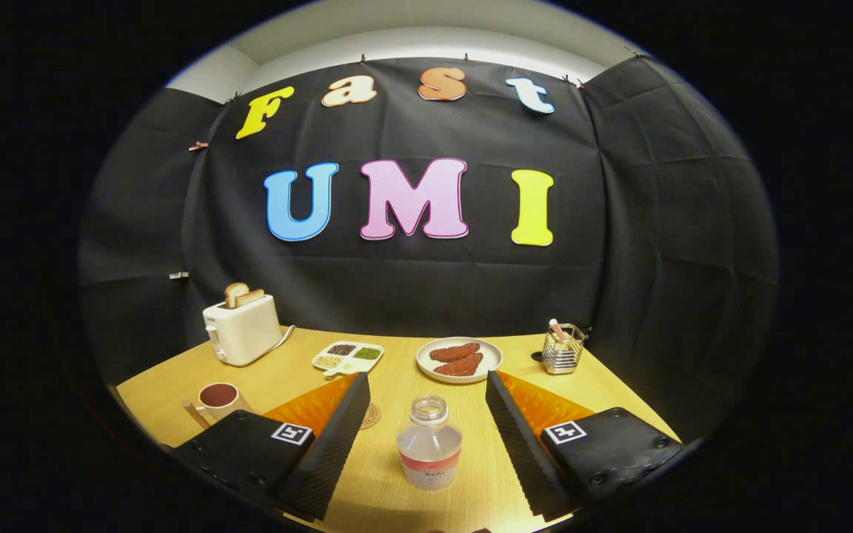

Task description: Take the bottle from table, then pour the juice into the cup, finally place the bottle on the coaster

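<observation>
Tongs (426, 433) spread wide, released; uncapped bottle (429, 451) stands upright between fingers, touching neither. Bottle label too small to read. Left finger (326, 451) hides most of coaster (369, 415). Cup (218, 398) far left.

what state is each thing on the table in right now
bottle: upright, cap off, between the tongs, untouched
tongs: open wide, one finger on each side of the bottle
cup: upright, dark inside, beside the left finger
coaster: flat, bare, partly behind the left finger
toaster: two slices sticking up
plate: holds two reddish pieces
divided tray: sections filled
wire holder: upright, something standing in it
</observation>
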A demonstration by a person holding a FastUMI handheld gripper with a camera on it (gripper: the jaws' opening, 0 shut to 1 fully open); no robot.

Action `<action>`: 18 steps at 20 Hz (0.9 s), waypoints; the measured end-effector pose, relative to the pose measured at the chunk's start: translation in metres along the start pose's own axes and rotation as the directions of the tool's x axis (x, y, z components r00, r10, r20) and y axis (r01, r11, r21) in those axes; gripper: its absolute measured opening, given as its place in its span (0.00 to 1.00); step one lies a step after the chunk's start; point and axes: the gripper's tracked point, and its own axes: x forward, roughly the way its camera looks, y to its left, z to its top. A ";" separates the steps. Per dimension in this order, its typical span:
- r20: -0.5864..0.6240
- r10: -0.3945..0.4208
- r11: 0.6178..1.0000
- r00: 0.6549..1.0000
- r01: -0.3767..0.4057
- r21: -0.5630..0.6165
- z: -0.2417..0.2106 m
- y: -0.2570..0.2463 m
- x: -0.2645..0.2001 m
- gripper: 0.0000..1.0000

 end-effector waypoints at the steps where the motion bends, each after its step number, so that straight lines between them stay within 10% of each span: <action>1: 0.000 -0.002 1.000 1.000 0.002 -0.002 -0.004 0.000 0.003 0.98; 18: -0.107 -0.025 0.999 0.994 0.027 0.017 -0.100 -0.009 0.041 0.98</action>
